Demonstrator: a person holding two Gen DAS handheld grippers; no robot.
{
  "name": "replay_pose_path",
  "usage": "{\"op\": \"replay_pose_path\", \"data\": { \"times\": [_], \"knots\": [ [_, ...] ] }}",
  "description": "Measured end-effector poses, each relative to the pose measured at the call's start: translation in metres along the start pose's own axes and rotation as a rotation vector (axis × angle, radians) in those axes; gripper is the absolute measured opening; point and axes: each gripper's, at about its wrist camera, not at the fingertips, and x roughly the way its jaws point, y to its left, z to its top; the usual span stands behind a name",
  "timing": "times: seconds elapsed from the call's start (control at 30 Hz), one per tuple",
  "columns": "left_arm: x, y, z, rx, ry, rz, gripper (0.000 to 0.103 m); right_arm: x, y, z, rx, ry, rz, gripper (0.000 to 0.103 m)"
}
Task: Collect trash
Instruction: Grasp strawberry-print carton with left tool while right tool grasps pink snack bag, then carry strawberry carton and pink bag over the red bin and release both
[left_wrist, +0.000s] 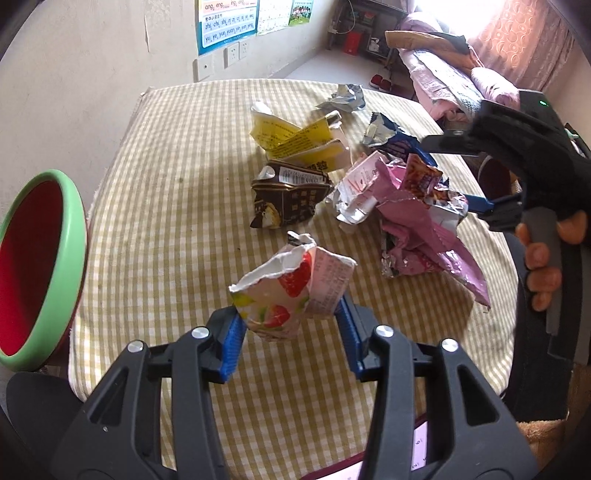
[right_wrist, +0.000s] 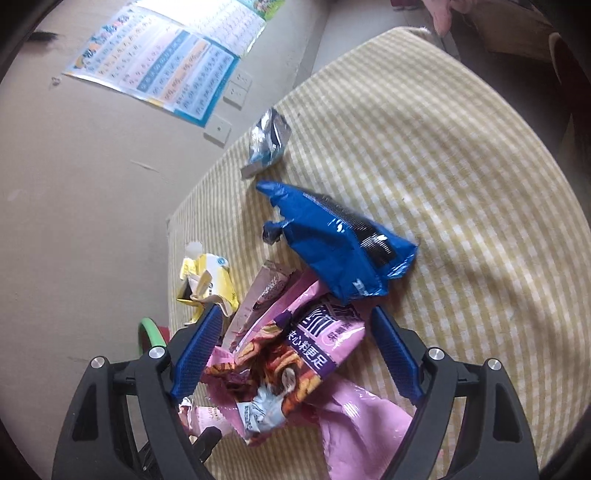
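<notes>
The left tool (left_wrist: 291, 325) points steeply down, its blue pads clamped on a torn strawberry carton (left_wrist: 291, 291) above the near checked tabletop (left_wrist: 166, 206). The right tool (right_wrist: 295, 354), in a hand (left_wrist: 546, 258), stands wide around a pink wrapper (right_wrist: 306, 354). Only the left view shows the green-rimmed bin (left_wrist: 40, 266)'s red inside at far left.

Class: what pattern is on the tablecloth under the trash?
Yellow-and-white checks on the tablecloth, clearest from the left wrist.
</notes>
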Motion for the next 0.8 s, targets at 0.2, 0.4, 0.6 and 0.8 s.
{"op": "replay_pose_path", "data": {
  "times": [0.2, 0.4, 0.6, 0.8],
  "knots": [
    [0.007, 0.004, -0.004, -0.027, 0.015, -0.019, 0.054, 0.017, 0.01, -0.016, -0.085, 0.037, -0.019, 0.057],
    [0.012, 0.009, -0.01, -0.072, 0.032, -0.035, 0.059, 0.003, 0.027, -0.032, -0.193, -0.035, 0.027, 0.047],
    [0.011, 0.011, -0.012, -0.08, 0.03, -0.036, 0.06, -0.016, 0.047, -0.044, -0.284, -0.113, 0.031, 0.047],
    [0.0, 0.007, -0.011, -0.054, -0.013, -0.02, 0.044, -0.028, 0.06, -0.06, -0.355, -0.176, 0.001, 0.047]
  ]
}}
